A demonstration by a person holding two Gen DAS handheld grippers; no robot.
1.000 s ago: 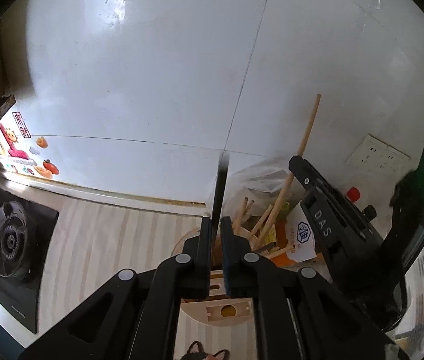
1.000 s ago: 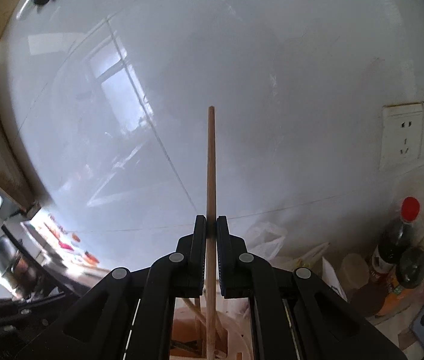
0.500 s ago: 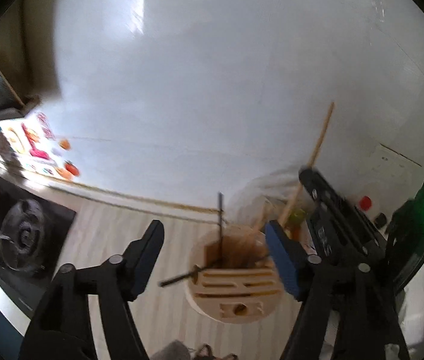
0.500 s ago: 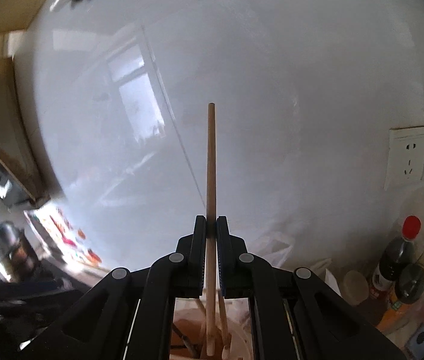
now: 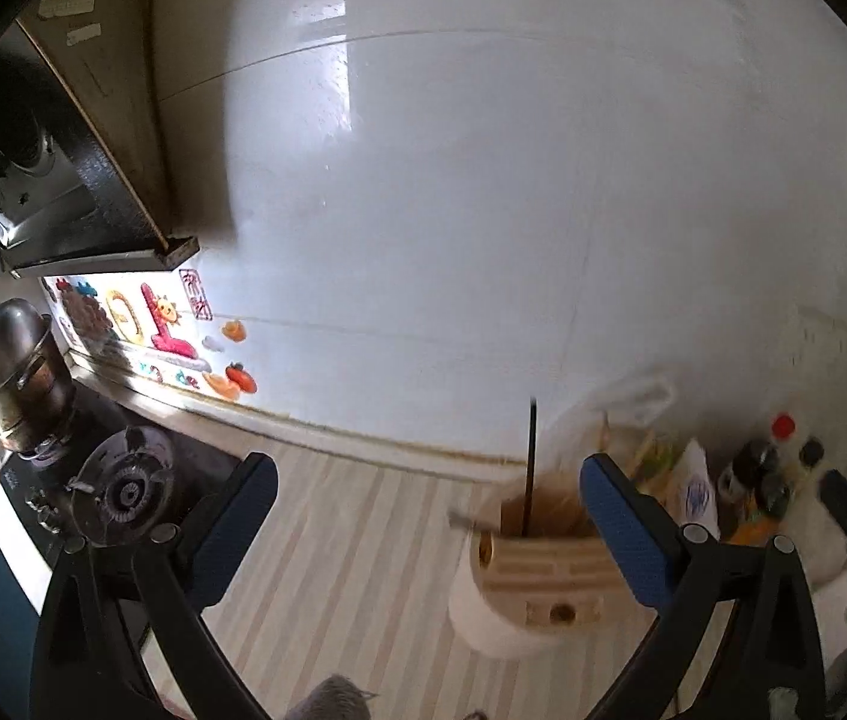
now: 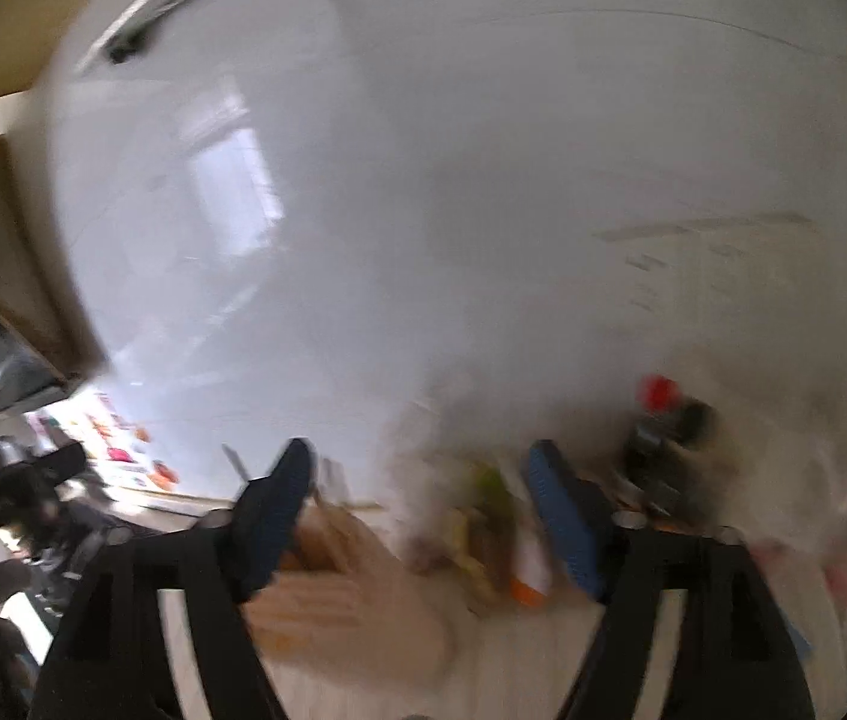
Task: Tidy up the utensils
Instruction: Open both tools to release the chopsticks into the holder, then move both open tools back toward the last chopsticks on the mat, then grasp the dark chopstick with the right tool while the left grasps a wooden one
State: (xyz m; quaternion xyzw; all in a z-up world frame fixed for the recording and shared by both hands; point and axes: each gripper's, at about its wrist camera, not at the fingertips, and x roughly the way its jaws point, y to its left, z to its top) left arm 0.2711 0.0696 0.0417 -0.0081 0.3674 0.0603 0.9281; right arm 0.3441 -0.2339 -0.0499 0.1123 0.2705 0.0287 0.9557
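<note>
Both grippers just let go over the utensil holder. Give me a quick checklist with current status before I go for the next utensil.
1. Left gripper open and empty: ok.
2. Right gripper open and empty: ok.
3. Black chopstick standing in the wooden utensil holder: ok.
4. Wooden stick settled inside the holder: cannot tell, right view too blurred.
5. Holder upright on the striped counter: ok.
6. Next utensil located: cannot tell, none clearly in view.
</note>
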